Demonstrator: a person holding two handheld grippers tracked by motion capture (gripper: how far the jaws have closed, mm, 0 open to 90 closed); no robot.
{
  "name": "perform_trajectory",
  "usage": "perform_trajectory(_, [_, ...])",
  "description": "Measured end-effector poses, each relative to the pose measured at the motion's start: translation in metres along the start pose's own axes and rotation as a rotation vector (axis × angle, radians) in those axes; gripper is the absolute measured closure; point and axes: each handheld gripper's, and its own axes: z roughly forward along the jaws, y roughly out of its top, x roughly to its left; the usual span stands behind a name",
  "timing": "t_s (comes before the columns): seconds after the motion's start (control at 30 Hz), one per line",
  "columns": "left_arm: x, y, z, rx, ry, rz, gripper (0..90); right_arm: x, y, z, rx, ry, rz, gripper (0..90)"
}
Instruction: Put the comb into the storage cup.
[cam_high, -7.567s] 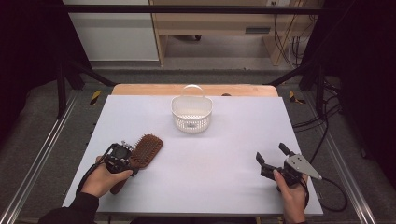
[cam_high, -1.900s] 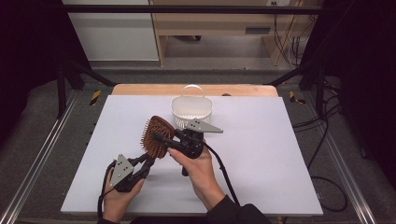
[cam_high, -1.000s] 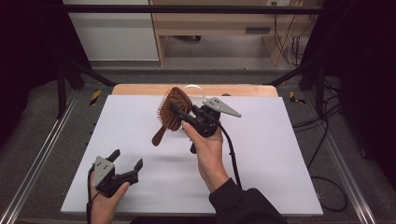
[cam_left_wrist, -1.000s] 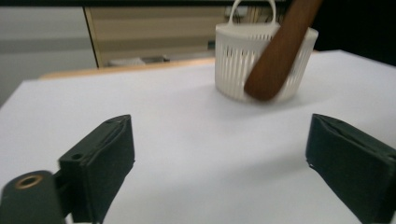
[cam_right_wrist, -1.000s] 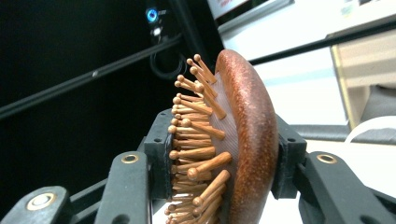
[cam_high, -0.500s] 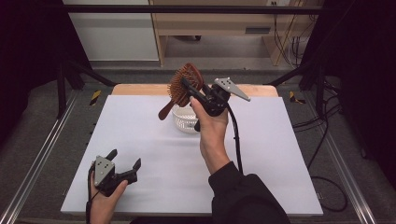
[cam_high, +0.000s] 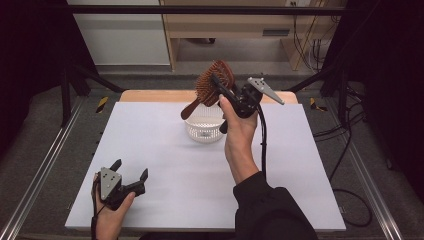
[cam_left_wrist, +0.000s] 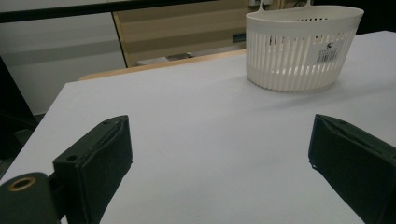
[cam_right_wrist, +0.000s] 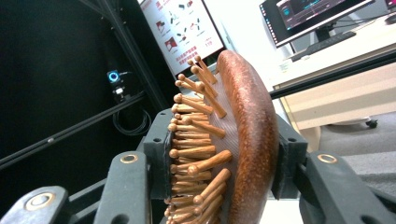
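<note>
A brown wooden hairbrush (cam_high: 212, 85) hangs in the air above the white slatted basket (cam_high: 204, 129), held by its head in my right gripper (cam_high: 222, 90), which is shut on it. Its handle points down and left toward the basket. In the right gripper view the brush (cam_right_wrist: 243, 140) stands edge-on between the two jaws, pegs facing left. My left gripper (cam_high: 131, 171) rests open near the table's front left corner with nothing between its fingers. In the left gripper view the basket (cam_left_wrist: 302, 46) stands far ahead to the right.
The white table (cam_high: 150, 145) has a wooden strip along its far edge. Metal frame rails run along both sides, and cables lie on the floor at the right. Beyond the table stand a cabinet and a wooden bench.
My right gripper has carried the hairbrush up and away from me, from over the table's middle to above the basket. The left gripper has stayed put, open.
</note>
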Motion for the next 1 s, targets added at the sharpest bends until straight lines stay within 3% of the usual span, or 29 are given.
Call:
perform_trajectory(0.33, [0.005,-0.004,0.004,0.014,-0.037,-0.031,5.2,-0.024,0.0,0.006,-0.019,-0.056,0.023,52.0])
perform_trajectory(0.67, [0.004,-0.002,0.003,-0.02,-0.051,-0.032,2.9,-0.028,-0.004,0.012,-0.017,-0.077,0.02,51.8])
perform_trajectory(0.83, [0.004,0.0,0.005,-0.033,-0.045,-0.028,2.8,-0.027,-0.012,0.016,-0.009,-0.09,-0.011,51.7])
perform_trajectory(0.87, [0.004,0.0,0.005,-0.04,-0.046,-0.03,2.8,-0.025,-0.014,0.017,-0.005,-0.103,-0.043,51.6])
perform_trajectory(1.0, [0.003,0.001,0.004,-0.047,-0.054,-0.021,2.7,-0.025,-0.015,0.019,-0.02,-0.101,-0.05,51.6])
